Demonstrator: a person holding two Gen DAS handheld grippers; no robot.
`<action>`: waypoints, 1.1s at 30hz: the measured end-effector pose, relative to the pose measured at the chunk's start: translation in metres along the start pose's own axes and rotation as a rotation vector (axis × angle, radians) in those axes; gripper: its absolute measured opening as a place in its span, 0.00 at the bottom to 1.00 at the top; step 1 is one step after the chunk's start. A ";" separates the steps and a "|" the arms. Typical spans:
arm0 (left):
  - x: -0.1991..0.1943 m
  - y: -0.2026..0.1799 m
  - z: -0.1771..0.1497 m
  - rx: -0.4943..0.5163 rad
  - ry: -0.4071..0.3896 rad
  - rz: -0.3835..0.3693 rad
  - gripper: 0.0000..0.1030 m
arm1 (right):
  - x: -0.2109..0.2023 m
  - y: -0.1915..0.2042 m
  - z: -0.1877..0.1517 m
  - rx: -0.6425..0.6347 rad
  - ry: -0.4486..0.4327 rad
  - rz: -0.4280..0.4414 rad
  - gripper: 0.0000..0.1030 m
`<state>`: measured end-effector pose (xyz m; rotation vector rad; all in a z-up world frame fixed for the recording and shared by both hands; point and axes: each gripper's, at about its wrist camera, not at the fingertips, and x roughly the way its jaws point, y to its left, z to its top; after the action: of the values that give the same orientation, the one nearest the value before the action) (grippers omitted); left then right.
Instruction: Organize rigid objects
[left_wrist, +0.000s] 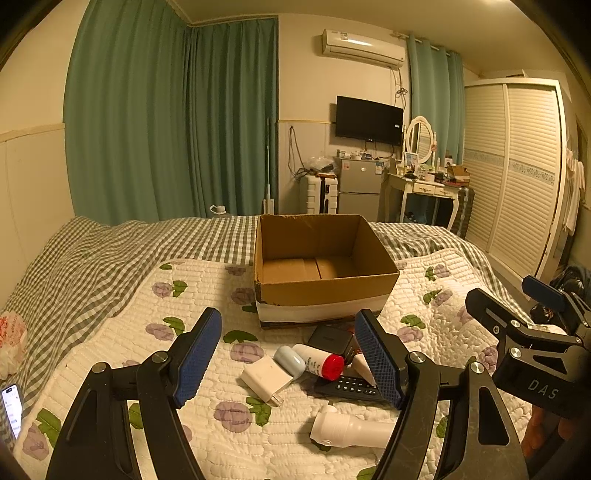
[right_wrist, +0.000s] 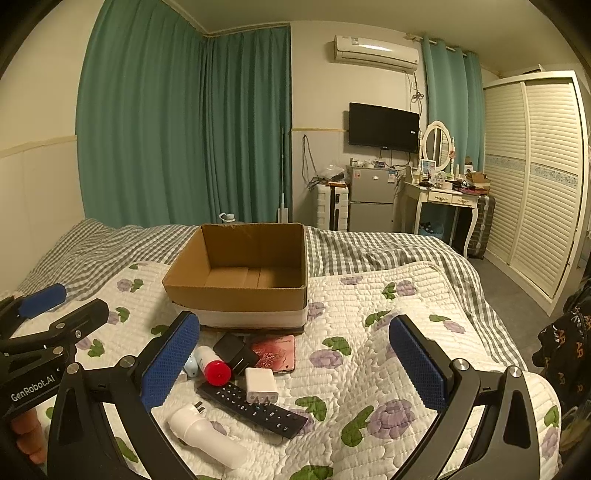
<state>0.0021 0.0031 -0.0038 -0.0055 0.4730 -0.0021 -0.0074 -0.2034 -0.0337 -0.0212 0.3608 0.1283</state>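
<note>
An open cardboard box stands empty on the flowered quilt. In front of it lies a small pile: a white bottle with a red cap, a black remote, a white charger, a black adapter, a pale blue case, a pink phone and a white torch-like cylinder. My left gripper is open above the pile. My right gripper is open, just right of the pile.
A checked blanket covers the far and left side of the bed. A lit phone and a plastic bag lie at the left edge. A wardrobe, a dressing table and a fridge stand beyond the bed.
</note>
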 end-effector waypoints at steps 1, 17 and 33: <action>0.000 0.000 0.000 -0.001 -0.001 0.001 0.75 | 0.000 0.000 0.000 -0.001 0.001 0.000 1.00; 0.000 0.000 -0.002 0.002 -0.002 0.002 0.75 | 0.001 0.002 -0.002 0.000 0.006 0.008 1.00; 0.001 0.000 -0.003 0.001 -0.002 0.006 0.75 | 0.000 0.003 -0.005 0.003 0.015 0.011 1.00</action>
<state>0.0013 0.0032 -0.0066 -0.0029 0.4711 0.0037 -0.0091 -0.2011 -0.0385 -0.0170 0.3765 0.1382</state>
